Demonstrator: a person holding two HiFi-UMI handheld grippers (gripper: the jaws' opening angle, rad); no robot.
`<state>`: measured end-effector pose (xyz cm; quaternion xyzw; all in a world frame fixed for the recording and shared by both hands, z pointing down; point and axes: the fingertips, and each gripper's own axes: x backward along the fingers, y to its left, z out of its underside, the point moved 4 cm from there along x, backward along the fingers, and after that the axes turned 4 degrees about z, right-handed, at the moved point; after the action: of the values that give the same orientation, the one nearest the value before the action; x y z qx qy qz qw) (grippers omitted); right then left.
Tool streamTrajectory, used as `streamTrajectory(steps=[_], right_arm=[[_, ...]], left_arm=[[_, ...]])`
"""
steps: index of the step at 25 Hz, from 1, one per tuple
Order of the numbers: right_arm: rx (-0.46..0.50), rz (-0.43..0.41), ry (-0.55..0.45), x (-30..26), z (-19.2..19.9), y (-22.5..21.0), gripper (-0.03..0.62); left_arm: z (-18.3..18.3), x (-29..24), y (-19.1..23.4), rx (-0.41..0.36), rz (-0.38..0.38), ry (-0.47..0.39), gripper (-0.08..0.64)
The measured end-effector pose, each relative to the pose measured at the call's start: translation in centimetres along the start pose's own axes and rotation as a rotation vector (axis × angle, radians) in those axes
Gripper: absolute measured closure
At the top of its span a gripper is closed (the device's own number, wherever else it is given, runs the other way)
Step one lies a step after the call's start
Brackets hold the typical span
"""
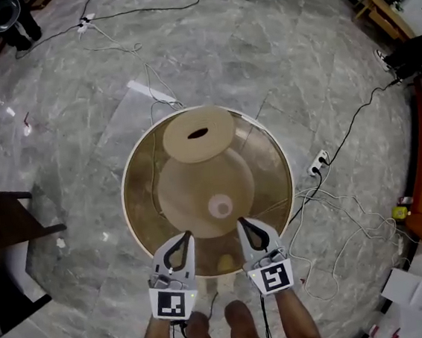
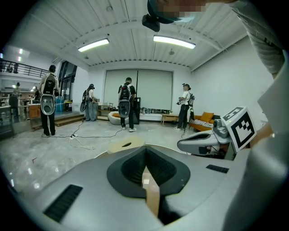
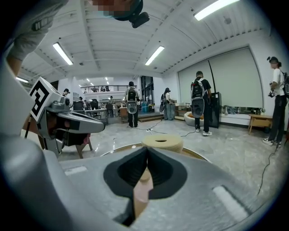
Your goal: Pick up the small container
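1. L gripper [image 1: 186,238]: jaws pressed together, nothing betw. them, over the near edge of the round glass table [image 1: 142,209].
2. R gripper [image 1: 242,223]: closed tight too, empty, just beside the L one.
3. The small container [image 1: 198,133] (beige, round, dark slot on top) sits at the table's far edge, well apart from both grippers.

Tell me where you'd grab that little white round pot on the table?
Probably across its side wall: the small container looks circular from above, so any two opposite sides suit. Come from the near edge with the right gripper, the closer one; its shut jaws must open first.
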<state>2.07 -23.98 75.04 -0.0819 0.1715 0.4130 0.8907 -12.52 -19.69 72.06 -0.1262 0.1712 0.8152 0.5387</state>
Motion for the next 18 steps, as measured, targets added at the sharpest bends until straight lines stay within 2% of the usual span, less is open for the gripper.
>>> streamTrajectory(steps=[2,3,5,8,18], right_arm=[[-0.009,-0.027,0.021,-1.1,1.3,0.1,0.565],[-0.013,-0.039,0.032,-1.5,1.9,0.2,0.474],[-0.016,-0.049,0.049,-2.5,3.0,0.4,0.467],[-0.005,-0.063,0.075,-4.1,4.7,0.7,0.416],[0.015,-0.087,0.086,-7.7,8.8,1.3,0.41]], left_arm=[[0.8,-0.6,0.5,0.009,-0.011,0.005,0.545],[1.2,-0.9,0.7,0.013,-0.015,0.008,0.545],[2.0,-1.1,1.1,0.018,-0.022,0.014,0.545],[3.2,-1.6,1.9,0.034,-0.031,0.026,0.545],[6.6,-2.4,3.1,0.064,-0.05,0.055,0.545]])
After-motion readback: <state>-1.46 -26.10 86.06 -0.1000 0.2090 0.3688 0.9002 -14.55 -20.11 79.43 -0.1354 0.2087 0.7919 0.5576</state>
